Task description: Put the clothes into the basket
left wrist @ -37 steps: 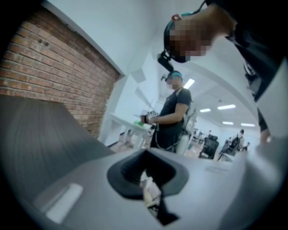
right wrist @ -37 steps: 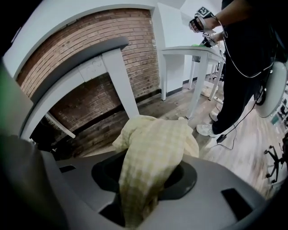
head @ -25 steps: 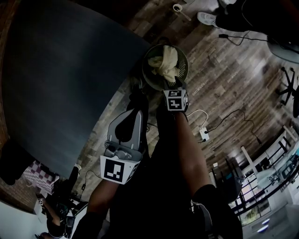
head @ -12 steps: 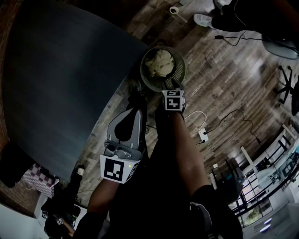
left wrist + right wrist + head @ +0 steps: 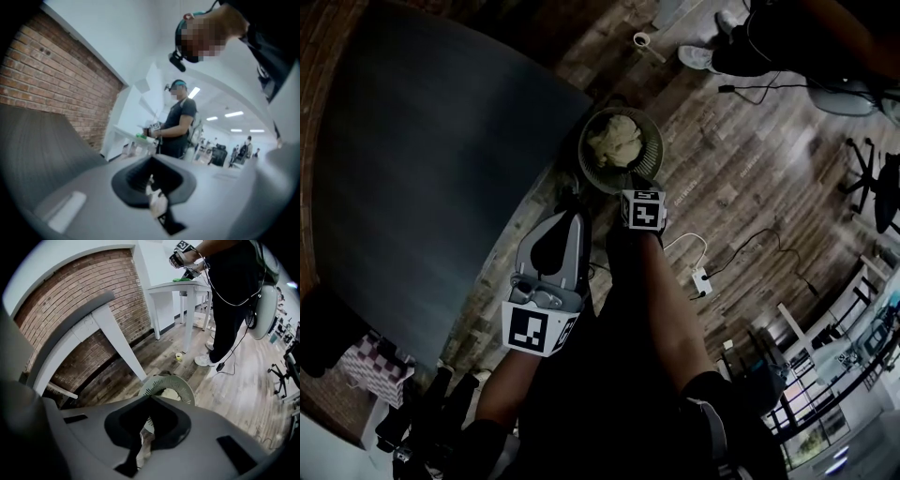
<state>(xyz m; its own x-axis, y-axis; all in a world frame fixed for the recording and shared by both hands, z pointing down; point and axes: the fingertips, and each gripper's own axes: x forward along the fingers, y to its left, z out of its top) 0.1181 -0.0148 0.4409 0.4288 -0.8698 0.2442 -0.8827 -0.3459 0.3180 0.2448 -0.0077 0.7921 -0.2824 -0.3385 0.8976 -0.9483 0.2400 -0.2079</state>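
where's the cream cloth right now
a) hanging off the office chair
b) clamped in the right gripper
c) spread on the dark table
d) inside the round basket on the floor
d: the cream cloth lies bundled inside the round slatted basket, which stands on the wood floor next to the dark table.

Cloth (image 5: 614, 140) now wholly inside basket (image 5: 655, 150) — right gripper (image 5: 634, 180) jaws freshly together (empty)

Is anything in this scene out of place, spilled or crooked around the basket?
Nothing stands out. The basket stands upright on the floor and the pale clothes lie inside it. Only a tape roll lies loose on the floor beyond it.
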